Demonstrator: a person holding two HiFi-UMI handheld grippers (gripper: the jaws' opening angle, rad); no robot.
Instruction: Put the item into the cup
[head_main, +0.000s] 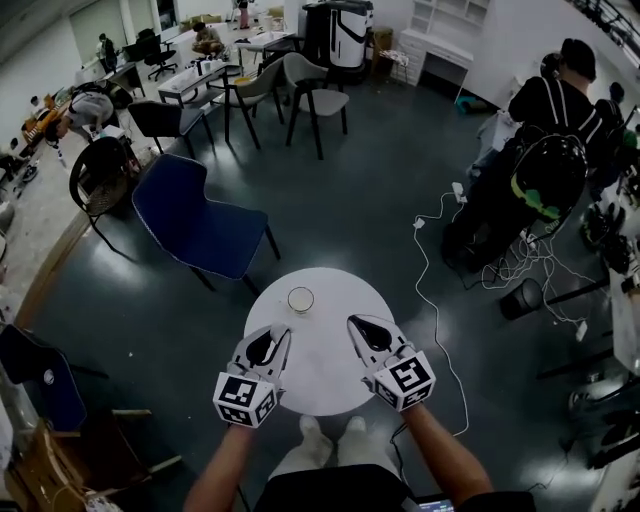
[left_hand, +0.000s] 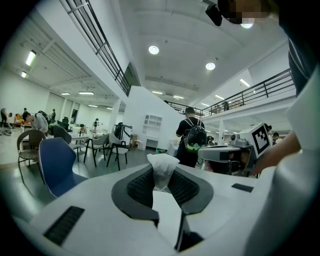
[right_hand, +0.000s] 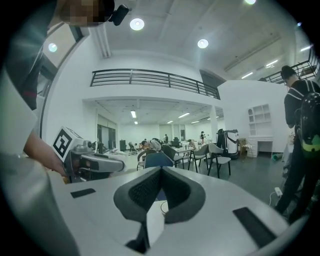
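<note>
Two grippers hang over one round white table (head_main: 322, 375), each with one marker cube at its rear; the left gripper (head_main: 279, 332) is clamped narrow on the one item, a crumpled white tissue (left_hand: 162, 167) that stands up out of the dark ribbed pads and pokes past their tips; the right gripper (head_main: 355, 325) has its jaws closed tip to tip with nothing between them; the single cup (head_main: 301, 299) stands upright on the table just ahead of both grippers, between the lines they point along and a little closer to the left one, touching neither; nothing else lies on the tabletop between the tips and the cup; from the right gripper view a sliver of the cup's rim shows through the gap under the closed tips; behind the grippers, the wearer's two forearms reach in and two pale shoes (head_main: 335, 440) sit under the table's near edge; beyond the cup and off to the left gripper's side stands one blue chair (head_main: 190, 222), with several dark and grey chairs and desks further out; off to the right gripper's side one white cable (head_main: 432, 290) trails across the dark floor, and well beyond it one person in black (head_main: 550, 105) stands facing away, wearing a backpack (head_main: 548, 172).
</note>
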